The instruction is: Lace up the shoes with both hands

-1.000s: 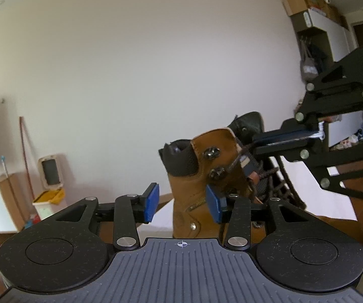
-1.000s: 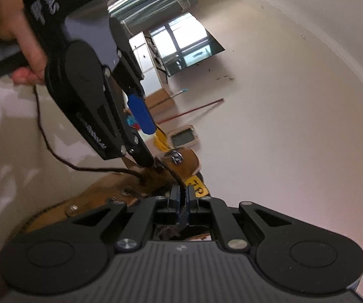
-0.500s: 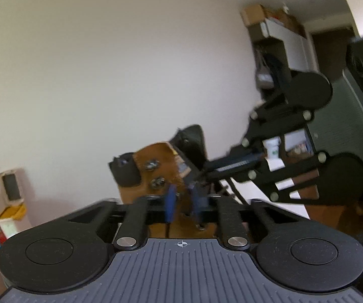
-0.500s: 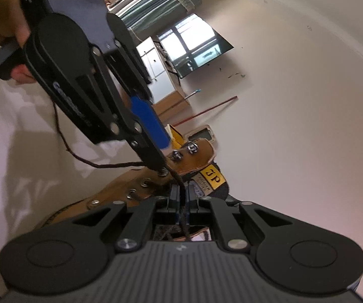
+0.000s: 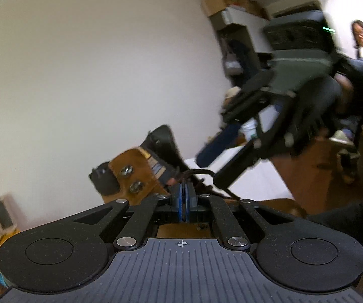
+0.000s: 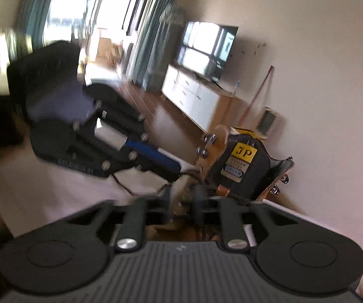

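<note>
L gripper jaws pinch lace beside boot cuff.

One boot, one lace, two hand-held grippers.

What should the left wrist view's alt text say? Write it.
The left gripper is shut on a dark lace beside a tan boot's top hooks. The right gripper hangs above right, its fingers just opening, too blurred to show what's between them.

The boot is tan brown with a black tongue and a yellow label; the lace is dark brown.
</note>
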`<state>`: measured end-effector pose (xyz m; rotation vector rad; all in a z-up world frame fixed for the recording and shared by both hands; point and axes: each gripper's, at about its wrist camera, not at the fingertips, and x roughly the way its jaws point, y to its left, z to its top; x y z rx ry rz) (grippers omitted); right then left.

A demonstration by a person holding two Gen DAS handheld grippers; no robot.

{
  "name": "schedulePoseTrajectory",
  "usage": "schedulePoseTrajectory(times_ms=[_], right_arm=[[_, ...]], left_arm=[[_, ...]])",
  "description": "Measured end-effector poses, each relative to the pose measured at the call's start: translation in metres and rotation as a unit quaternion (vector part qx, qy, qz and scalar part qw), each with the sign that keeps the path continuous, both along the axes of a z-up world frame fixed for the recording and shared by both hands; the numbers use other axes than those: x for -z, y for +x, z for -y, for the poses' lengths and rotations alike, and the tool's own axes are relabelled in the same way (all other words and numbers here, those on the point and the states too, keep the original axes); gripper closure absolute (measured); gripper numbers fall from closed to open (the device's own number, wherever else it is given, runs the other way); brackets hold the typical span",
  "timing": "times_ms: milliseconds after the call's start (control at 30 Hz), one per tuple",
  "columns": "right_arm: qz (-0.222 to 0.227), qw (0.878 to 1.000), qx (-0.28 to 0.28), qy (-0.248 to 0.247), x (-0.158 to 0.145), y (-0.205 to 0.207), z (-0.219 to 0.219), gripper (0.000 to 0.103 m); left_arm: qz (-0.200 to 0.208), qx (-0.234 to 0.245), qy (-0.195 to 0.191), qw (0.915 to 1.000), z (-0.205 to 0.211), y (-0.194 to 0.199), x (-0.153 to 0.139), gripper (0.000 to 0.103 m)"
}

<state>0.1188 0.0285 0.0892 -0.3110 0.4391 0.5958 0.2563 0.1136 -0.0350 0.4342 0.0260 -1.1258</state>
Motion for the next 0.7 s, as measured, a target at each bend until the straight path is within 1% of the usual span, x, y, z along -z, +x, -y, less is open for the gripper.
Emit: schedulePoseTrajectory(times_ms=[67,167,233,300,367,400,433,467,567,600,667,700], right_arm=[[-0.034,0.997,-0.042,0.05,-0.008,0.011,0.019,0.066],[-0.066,0.991,-0.088,0.073,-0.015,0.034,0.036,0.067],[-0.085,0.987,-0.108,0.089,-0.018,0.048,0.044,0.067],[-0.11,0.979,-0.131,0.108,-0.013,0.058,0.048,0.069],[-0.131,0.973,-0.143,0.123,-0.003,0.068,0.055,0.079],[-0.139,0.97,-0.148,0.131,0.0,0.072,0.057,0.096],[-0.148,0.968,-0.148,0.136,0.0,0.078,0.057,0.099],[-0.153,0.968,-0.147,0.138,0.001,0.08,0.057,0.099],[-0.145,0.97,-0.128,0.148,0.0,0.075,0.063,0.099],[-0.135,0.973,-0.113,0.149,-0.002,0.071,0.062,0.099],[-0.103,0.981,-0.086,0.139,-0.007,0.063,0.059,0.099],[-0.071,0.988,-0.067,0.121,-0.012,0.056,0.054,0.099]], left_arm=[[0.013,0.014,0.008,0.9998,-0.002,-0.005,-0.002,0.101],[0.024,0.026,0.022,0.9991,-0.001,-0.011,-0.004,0.101],[0.027,0.032,0.026,0.9988,-0.001,-0.014,-0.005,0.101],[0.031,0.035,0.033,0.9984,-0.001,-0.019,-0.005,0.101],[0.03,0.032,0.037,0.9984,0.0,-0.02,-0.003,0.101],[0.028,0.029,0.038,0.9985,0.0,-0.019,-0.002,0.1],[0.027,0.027,0.038,0.9985,-0.001,-0.02,-0.002,0.1],[0.025,0.024,0.039,0.9987,-0.001,-0.021,-0.001,0.1],[0.018,0.011,0.04,0.999,-0.001,-0.02,0.001,0.099],[0.012,-0.001,0.042,0.9991,-0.001,-0.017,0.002,0.094],[0.002,-0.035,0.039,0.9986,-0.001,-0.009,0.006,0.094],[-0.003,-0.052,0.035,0.998,-0.001,-0.004,0.007,0.094]])
